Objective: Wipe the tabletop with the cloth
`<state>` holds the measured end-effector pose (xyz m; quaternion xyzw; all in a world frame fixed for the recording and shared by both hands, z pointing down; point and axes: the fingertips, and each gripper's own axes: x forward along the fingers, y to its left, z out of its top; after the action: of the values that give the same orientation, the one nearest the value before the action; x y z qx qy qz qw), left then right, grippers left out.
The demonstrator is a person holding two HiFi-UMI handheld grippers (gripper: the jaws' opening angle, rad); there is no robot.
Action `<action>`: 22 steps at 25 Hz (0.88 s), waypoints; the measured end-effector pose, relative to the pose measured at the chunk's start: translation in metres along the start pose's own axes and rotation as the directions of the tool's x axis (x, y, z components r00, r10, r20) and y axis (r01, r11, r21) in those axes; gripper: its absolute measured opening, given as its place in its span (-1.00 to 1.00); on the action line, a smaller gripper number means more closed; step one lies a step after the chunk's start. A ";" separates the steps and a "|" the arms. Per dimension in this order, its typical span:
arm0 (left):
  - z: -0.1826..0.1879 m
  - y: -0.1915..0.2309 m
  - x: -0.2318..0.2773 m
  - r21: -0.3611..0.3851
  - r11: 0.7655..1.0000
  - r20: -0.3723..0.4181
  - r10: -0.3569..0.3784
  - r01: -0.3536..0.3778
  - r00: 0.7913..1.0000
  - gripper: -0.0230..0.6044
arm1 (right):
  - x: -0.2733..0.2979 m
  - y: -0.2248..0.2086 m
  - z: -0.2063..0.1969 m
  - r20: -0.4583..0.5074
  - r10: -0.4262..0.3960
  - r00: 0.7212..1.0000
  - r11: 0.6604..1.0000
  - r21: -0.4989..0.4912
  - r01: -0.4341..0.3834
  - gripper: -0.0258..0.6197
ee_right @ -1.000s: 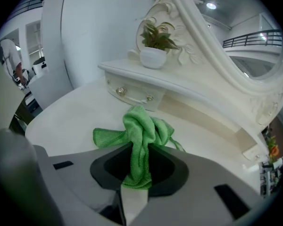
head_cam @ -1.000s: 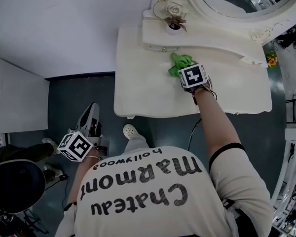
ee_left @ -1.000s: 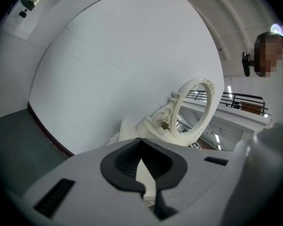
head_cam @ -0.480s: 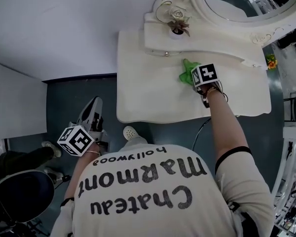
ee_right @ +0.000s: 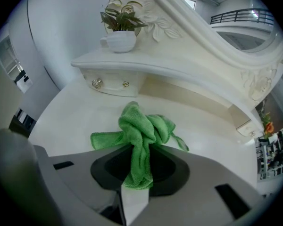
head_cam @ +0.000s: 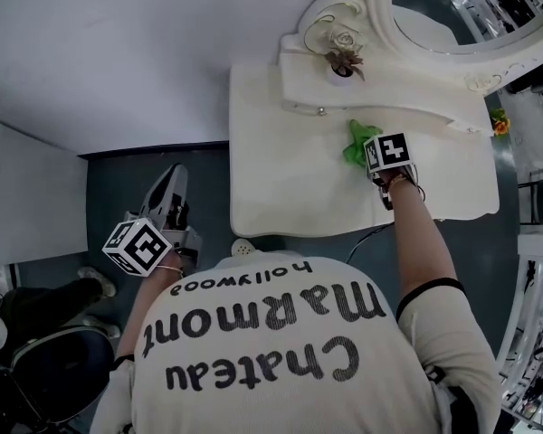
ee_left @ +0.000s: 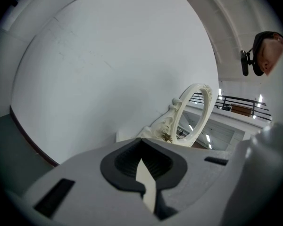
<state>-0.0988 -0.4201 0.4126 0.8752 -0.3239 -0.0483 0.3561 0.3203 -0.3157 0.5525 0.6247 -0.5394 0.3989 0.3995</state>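
The cream-white dressing-table surface (head_cam: 281,174) is wide and bare toward its front and left edges, so a sweep carried too far that way could, I judge, run the cloth off the rim. Along its back edge stands a raised white shelf with small drawer knobs (ee_right: 146,65), carrying a carved oval mirror frame (head_cam: 373,12); a stroke pushed hard rearward would likely knock against that ledge. A small white pot holding a leafy plant (ee_right: 120,39) sits on the shelf's left end, and a bump there might tip it. The bunched green microfibre cloth (ee_right: 141,131) rests on the surface near the middle of the back edge, just in front of the shelf. The right hand-held gripper (ee_right: 137,173) has its jaws closed on a narrow tail of it, with most of the fabric loose ahead, so drag could pull it free or smear only a thin strip. The left hand-held gripper (ee_left: 148,182) hangs off the surface's front-left corner, jaws together on nothing.
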 end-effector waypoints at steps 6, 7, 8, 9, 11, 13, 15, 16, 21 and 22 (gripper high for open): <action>0.003 0.017 -0.006 -0.018 1.000 0.004 0.006 -0.006 1.000 -0.90 | -0.004 0.001 0.003 0.064 -0.043 0.997 0.999 -0.019 0.045 -0.60; 0.004 0.020 -0.009 -0.020 1.000 0.004 0.011 -0.011 1.000 -0.90 | -0.008 0.004 0.005 0.082 -0.035 0.996 0.999 -0.009 0.036 -0.60; 0.005 0.022 -0.012 -0.022 1.000 0.005 0.018 -0.018 1.000 -0.90 | -0.012 0.009 0.009 0.108 -0.019 0.994 1.000 0.019 0.017 -0.60; 0.007 0.025 -0.015 -0.024 0.999 0.009 0.025 -0.025 1.000 -0.90 | -0.017 0.018 0.015 0.140 0.006 0.990 0.998 0.056 -0.014 -0.60; 0.011 0.029 -0.023 -0.031 0.999 0.020 0.039 -0.039 0.999 -0.90 | -0.030 0.046 0.032 0.215 0.086 0.973 0.989 0.102 -0.110 -0.60; 0.012 0.033 -0.030 -0.037 0.998 0.033 0.053 -0.052 0.998 -0.90 | -0.046 0.091 0.054 0.287 0.214 0.934 0.968 0.067 -0.242 -0.60; 0.013 0.038 -0.037 -0.043 0.997 0.043 0.070 -0.069 0.997 -0.90 | -0.061 0.145 0.075 0.335 0.369 0.867 0.921 -0.008 -0.389 -0.60; 0.014 0.040 -0.040 -0.045 0.996 0.048 0.080 -0.078 0.996 -0.90 | -0.067 0.172 0.083 0.343 0.442 0.829 0.889 -0.043 -0.456 -0.60; 0.019 0.052 -0.053 -0.062 0.992 0.074 0.115 -0.110 0.991 -0.90 | -0.067 0.282 0.085 0.218 0.668 0.711 0.744 -0.181 -0.643 -0.60; 0.019 0.053 -0.054 -0.066 0.991 0.078 0.121 -0.115 0.990 -0.90 | -0.058 0.295 0.079 0.164 0.674 0.720 0.737 -0.206 -0.643 -0.60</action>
<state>-0.1756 -0.4271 0.4248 0.8404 -0.3878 -0.0731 0.3715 0.0266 -0.3972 0.4901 0.4045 -0.7941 0.4034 0.2076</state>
